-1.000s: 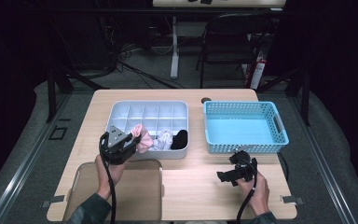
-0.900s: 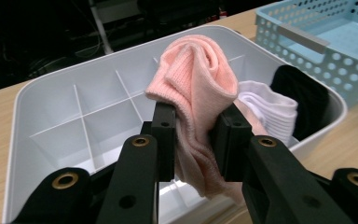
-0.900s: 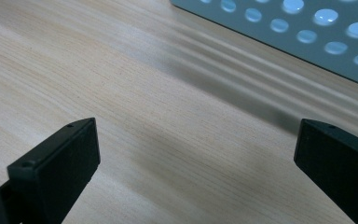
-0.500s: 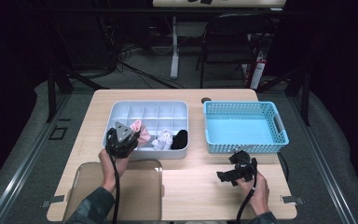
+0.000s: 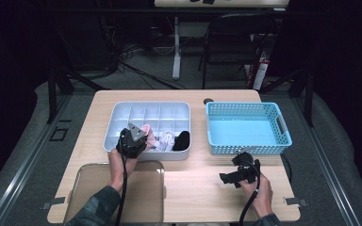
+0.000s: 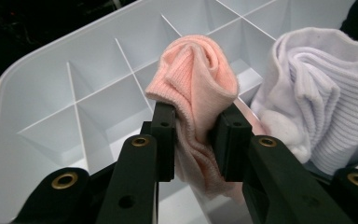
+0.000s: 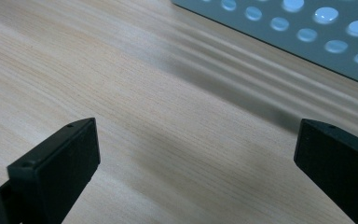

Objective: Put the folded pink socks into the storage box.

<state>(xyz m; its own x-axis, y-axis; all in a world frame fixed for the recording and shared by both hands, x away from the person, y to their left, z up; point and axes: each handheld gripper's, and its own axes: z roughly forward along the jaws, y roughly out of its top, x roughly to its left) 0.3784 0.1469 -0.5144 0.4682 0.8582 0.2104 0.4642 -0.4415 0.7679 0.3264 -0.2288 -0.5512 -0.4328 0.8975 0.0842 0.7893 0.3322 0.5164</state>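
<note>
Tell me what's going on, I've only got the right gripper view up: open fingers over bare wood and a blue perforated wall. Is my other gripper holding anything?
Observer: Yes. The left gripper is shut on a rolled pink sock; you can see that in the left gripper view.
Operator: Where is it holding that sock?
Observer: Over the white divided tray, at its front left part, in the high view.
Operator: Anything else in that tray?
Observer: A white sock lies right beside the pink one, and a black item sits further right in the front row.
Operator: Is the blue basket loaded?
Observer: No, the blue basket looks empty from above.
</note>
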